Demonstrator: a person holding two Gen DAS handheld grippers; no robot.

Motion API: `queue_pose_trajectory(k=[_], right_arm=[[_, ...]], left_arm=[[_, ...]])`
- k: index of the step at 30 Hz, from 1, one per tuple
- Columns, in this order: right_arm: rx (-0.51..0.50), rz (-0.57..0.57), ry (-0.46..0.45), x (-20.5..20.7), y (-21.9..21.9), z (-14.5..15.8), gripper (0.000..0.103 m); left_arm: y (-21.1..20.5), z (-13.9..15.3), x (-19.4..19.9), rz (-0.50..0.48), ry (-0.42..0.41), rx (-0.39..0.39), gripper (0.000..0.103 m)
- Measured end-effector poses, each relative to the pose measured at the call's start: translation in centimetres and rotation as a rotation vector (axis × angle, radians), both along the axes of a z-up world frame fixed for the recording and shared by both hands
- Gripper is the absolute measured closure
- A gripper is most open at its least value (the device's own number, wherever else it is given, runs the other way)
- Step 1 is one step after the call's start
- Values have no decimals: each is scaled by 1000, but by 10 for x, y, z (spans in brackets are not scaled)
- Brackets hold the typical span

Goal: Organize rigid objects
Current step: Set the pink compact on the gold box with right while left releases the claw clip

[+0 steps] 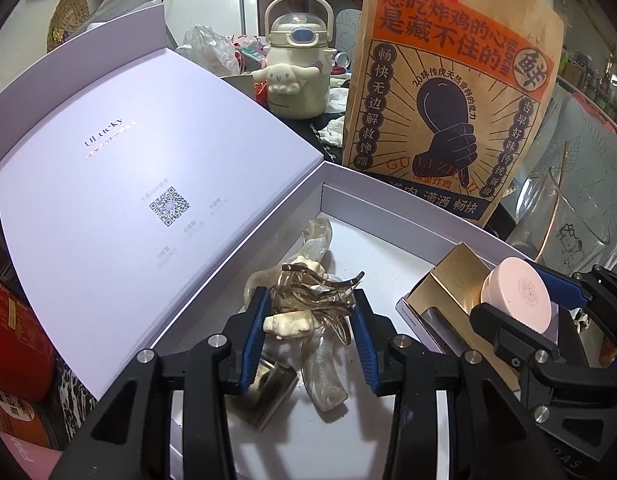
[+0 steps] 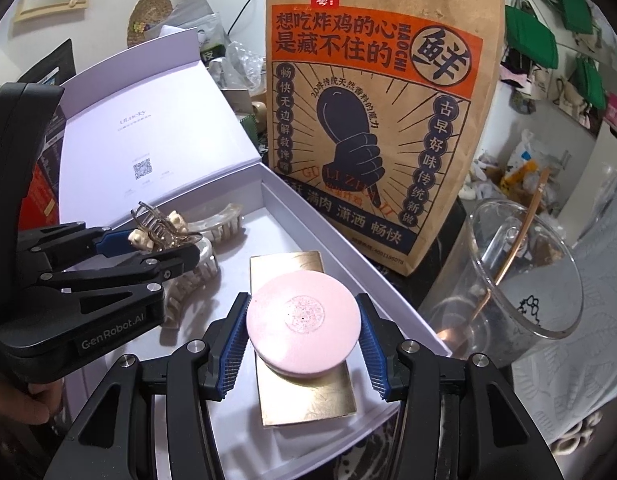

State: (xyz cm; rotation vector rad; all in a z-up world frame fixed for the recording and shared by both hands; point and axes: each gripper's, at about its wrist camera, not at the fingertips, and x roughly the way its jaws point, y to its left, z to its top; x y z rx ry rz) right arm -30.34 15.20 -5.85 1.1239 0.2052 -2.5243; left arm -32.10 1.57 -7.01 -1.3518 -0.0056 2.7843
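left gripper (image 1: 311, 316) is pinched on a smoky clear hair claw clip (image 1: 314, 300) with a cream charm, held just above the floor of the open white gift box (image 1: 392, 216) — more clear claw clips (image 2: 212, 232) lie under and beyond its tips. right gripper (image 2: 304, 342) has its blue pads tight on both sides of a round pink compact (image 2: 304, 320), hovering over the gold box (image 2: 304, 392) lying in the gift box's near right part. past both sets of tips stands a brown fried-chicken paper bag (image 2: 372, 120) — off to the right gripper's right, a glass mug (image 2: 520, 276) with a spoon.
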Motion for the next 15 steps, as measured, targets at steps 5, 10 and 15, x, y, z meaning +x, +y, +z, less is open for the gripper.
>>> queue_pose_trajectory(k=[5, 10, 15], right_arm=[[-20, -13, -1, 2, 6, 8, 46], [-27, -22, 7, 7, 11, 17, 45], [-26, -34, 17, 13, 16, 24, 46]], left_arm=[[-1, 3, -3, -1, -21, 13, 63], [5, 6, -3, 7, -33, -20, 60], [8, 11, 1, 6, -19, -28, 41]])
